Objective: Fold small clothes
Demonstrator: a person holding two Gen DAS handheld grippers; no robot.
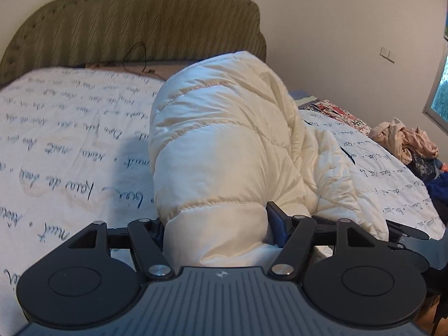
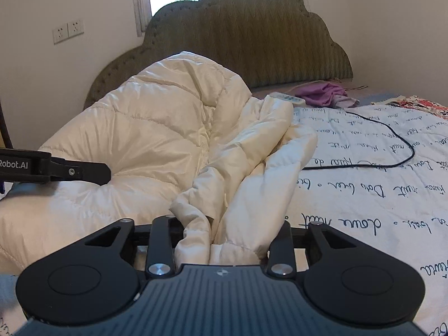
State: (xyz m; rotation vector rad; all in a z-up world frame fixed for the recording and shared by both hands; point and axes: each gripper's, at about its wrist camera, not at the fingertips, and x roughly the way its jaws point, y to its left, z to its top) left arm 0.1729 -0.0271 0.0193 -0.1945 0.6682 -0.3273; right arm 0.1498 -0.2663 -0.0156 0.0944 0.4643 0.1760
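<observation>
A cream quilted puffer jacket [image 1: 224, 145] lies bunched on the bed. My left gripper [image 1: 217, 229] is shut on a thick fold of it and lifts it, so the jacket rises in a hump in front of the camera. In the right wrist view the same jacket [image 2: 156, 128] spreads left and centre. My right gripper [image 2: 224, 238] is shut on a bunched edge of it. The left gripper's finger [image 2: 84, 171] shows there pressing into the jacket at the left.
The bed has a white quilt with dark handwriting print [image 1: 70, 140] and an olive padded headboard [image 2: 252, 42]. A black cable [image 2: 392, 140], a purple garment [image 2: 324, 93] and a white remote [image 2: 285, 98] lie near the headboard. A pile of clothes [image 1: 406, 140] sits at the bed's right edge.
</observation>
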